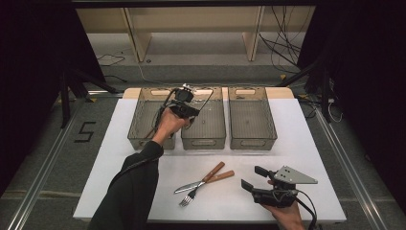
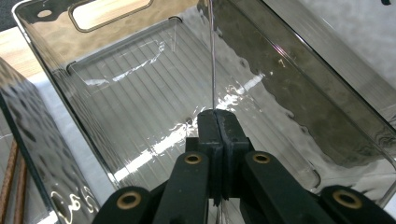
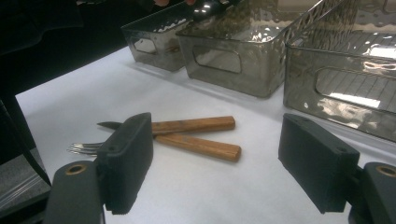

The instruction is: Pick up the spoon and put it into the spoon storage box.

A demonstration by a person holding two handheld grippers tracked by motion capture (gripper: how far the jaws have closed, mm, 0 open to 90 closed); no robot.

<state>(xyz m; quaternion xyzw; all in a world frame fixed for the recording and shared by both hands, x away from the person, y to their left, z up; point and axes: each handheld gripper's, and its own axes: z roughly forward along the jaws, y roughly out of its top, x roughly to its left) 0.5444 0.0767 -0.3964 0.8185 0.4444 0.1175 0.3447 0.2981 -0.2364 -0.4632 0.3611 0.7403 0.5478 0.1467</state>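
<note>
Left gripper [image 1: 187, 106] jaws together over the middle bin [image 1: 204, 117]; right gripper [image 1: 254, 178] apart beside knife [image 1: 201, 179] and fork [image 1: 206, 185], both unsorted.

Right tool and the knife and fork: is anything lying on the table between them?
No. In the high view, bare white table separates the right tool from the knife and fork.

Black tool [image 1: 253, 176] with grey plate; person's sleeve [image 1: 131, 187] dark.
</note>
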